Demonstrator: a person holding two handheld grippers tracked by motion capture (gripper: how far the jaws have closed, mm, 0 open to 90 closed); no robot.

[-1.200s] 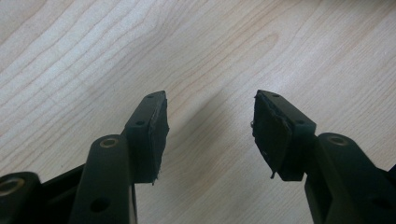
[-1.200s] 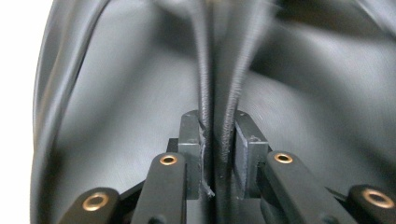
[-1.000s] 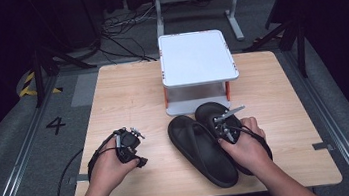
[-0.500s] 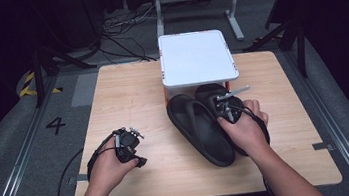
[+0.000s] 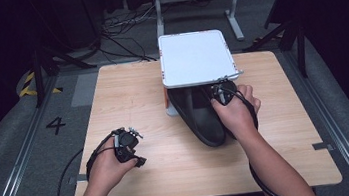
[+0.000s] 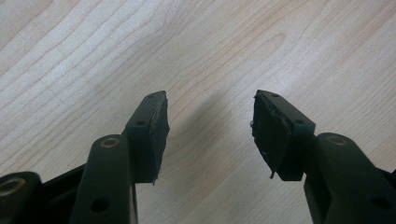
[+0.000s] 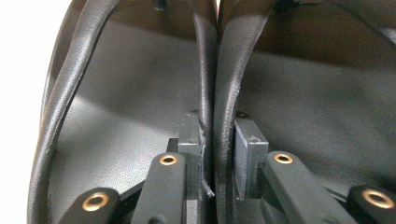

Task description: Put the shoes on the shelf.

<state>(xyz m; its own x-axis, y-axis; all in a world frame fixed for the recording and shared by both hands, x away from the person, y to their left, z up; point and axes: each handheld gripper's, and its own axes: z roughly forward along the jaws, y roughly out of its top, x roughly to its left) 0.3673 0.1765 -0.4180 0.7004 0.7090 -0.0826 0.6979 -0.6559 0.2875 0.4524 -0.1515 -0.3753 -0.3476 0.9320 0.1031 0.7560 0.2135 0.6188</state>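
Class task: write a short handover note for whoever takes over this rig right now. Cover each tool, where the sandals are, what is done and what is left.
Right tool: shut on the straps of both black sandals, pinching them together.
Left tool: open, holding nothing, resting over the bare wooden table.
Sandals: side by side, toes under the white shelf, heels sticking out toward the person.
Done: pair gripped and partly tucked under the shelf.
Left: probably slide them fully in, then release the straps.
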